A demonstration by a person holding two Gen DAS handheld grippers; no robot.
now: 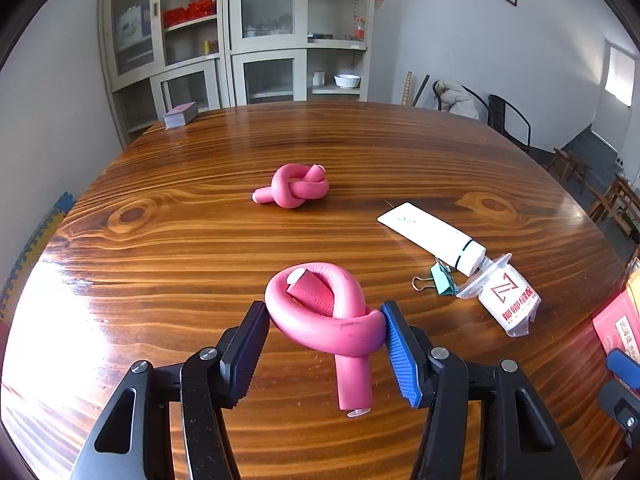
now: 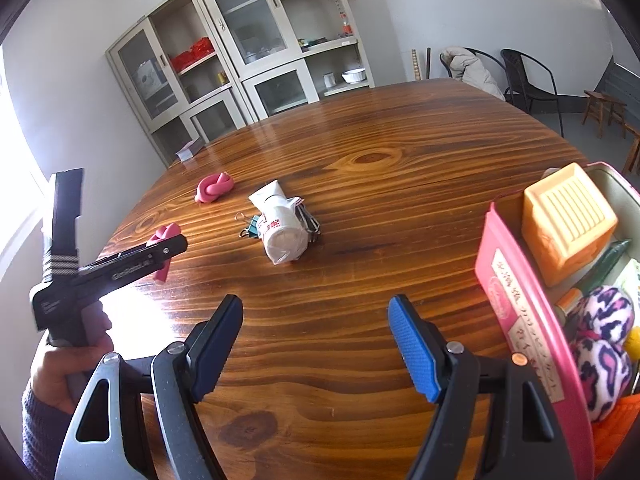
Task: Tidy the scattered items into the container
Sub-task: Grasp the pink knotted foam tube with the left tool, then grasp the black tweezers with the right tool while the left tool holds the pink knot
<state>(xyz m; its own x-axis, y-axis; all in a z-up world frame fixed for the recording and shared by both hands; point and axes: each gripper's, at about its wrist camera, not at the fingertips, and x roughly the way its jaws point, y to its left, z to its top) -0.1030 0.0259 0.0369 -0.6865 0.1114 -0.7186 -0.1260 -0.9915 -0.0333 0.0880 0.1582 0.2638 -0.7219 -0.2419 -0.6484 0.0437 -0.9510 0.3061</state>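
Note:
My left gripper (image 1: 325, 316) is shut on a pink knotted foam tube (image 1: 316, 296), its pads pressing the knot from both sides just above the wooden table (image 1: 200, 240). From the right wrist view that gripper (image 2: 176, 245) shows side-on at the left, with the pink tube (image 2: 162, 272) in it. A second pink knot (image 1: 294, 186) lies further out on the table. To the right lie a white squeeze tube (image 1: 432, 236), a teal binder clip (image 1: 442, 280) and a clear packet with a white roll (image 1: 504, 300). My right gripper (image 2: 316, 308) hangs open with nothing in it, left of the pink container (image 2: 516, 300).
The container holds an orange ribbed block (image 2: 568, 220), patterned plush balls (image 2: 604, 320) and other small things. A deck of cards (image 1: 181, 114) sits at the table's far left edge. Grey cabinets (image 1: 240, 40) and black chairs (image 2: 528, 76) stand beyond. A hand (image 2: 72, 368) grips the left tool.

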